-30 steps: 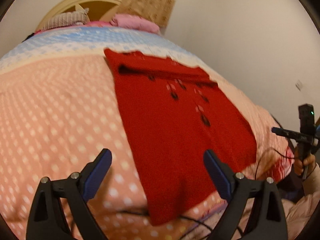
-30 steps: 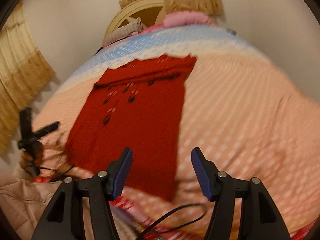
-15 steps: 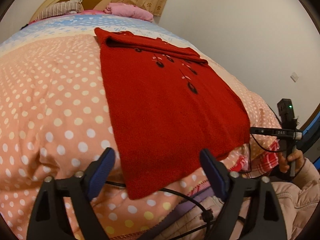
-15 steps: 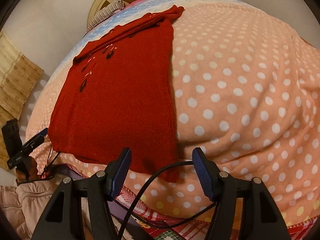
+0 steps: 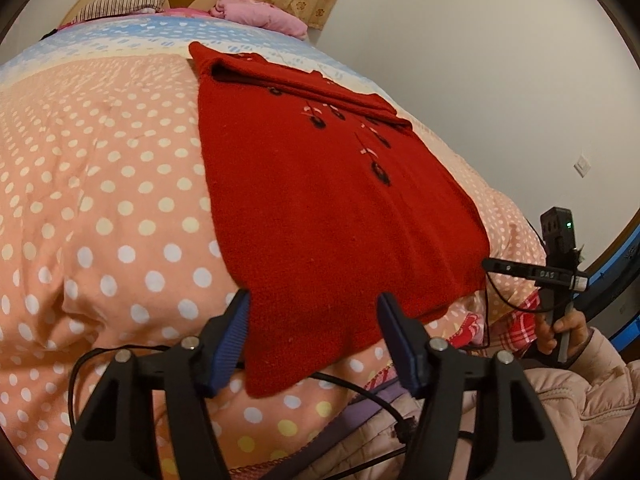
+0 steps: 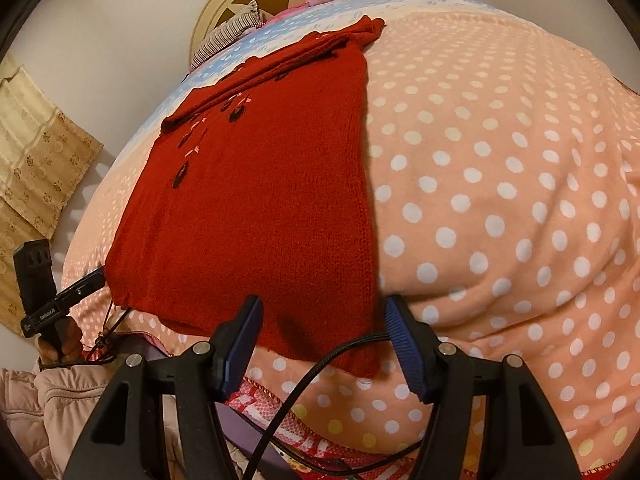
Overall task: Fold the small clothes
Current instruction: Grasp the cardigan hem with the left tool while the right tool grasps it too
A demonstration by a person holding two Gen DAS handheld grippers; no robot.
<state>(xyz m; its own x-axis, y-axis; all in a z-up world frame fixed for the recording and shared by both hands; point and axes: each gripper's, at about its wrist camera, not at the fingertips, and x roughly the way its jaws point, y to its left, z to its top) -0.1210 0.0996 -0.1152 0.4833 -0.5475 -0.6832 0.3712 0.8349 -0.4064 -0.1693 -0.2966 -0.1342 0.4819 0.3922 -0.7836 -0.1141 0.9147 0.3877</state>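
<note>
Red sweater (image 5: pixel 320 216) spread flat on the polka-dot bed (image 5: pixel 104 208), hem at the bed's near edge. Left gripper (image 5: pixel 314 344) and right gripper (image 6: pixel 322 340) both spread wide, gripping nothing, poised at opposite hem corners.

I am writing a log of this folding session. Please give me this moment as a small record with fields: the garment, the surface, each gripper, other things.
garment: red knitted sweater, lying flat, sleeves folded in near the collar, hem at the bed's near edge
surface: polka-dot quilt on a bed
left gripper: open, jaws on either side of the sweater's near left hem corner, not closed on it
right gripper: open, jaws on either side of the near right hem corner
other things: striped pillow, pink pillow, black cable
</note>
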